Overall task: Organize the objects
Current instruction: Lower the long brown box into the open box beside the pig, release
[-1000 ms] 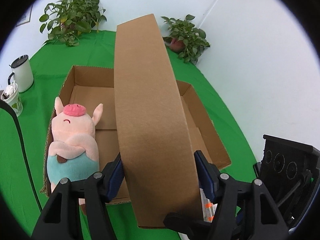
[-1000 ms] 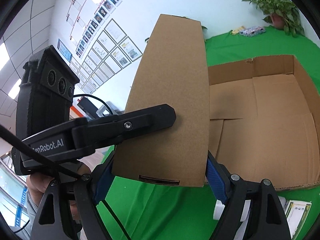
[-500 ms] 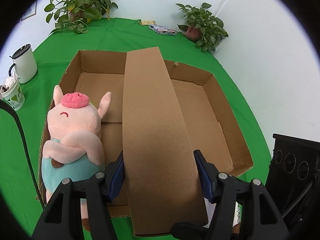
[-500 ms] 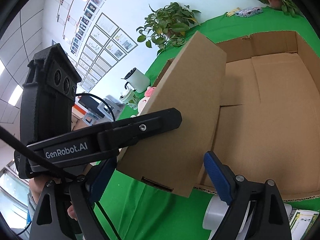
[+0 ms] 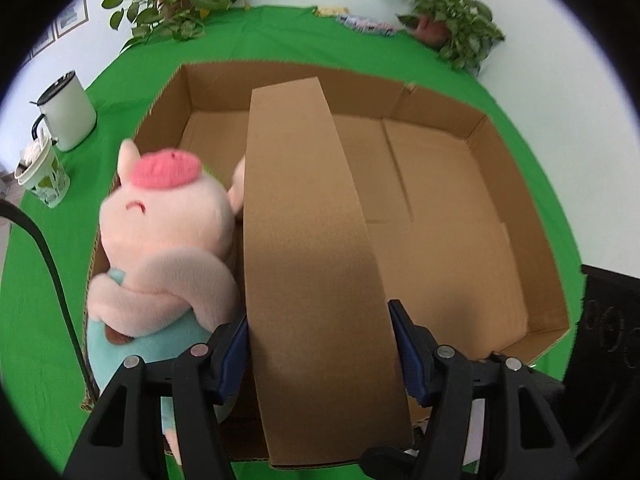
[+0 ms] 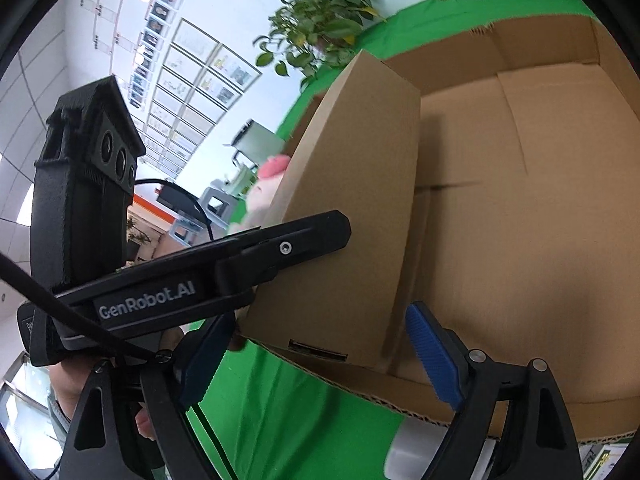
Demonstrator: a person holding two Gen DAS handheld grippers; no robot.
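Corrugated cardboard panel (image 5: 312,264), long and brown, was clamped between the blue pads of the left gripper (image 5: 320,344), reaching over the open box (image 5: 516,184); plush pig (image 5: 168,240) leaned at the box's left wall. Right view: right gripper (image 6: 320,356) stood wide, holding nothing, before the same panel (image 6: 348,208).

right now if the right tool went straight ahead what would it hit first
The right tool is open and points at the near wall of the cardboard box, so it would likely meet the upright cardboard panel held there first; depth is unclear.
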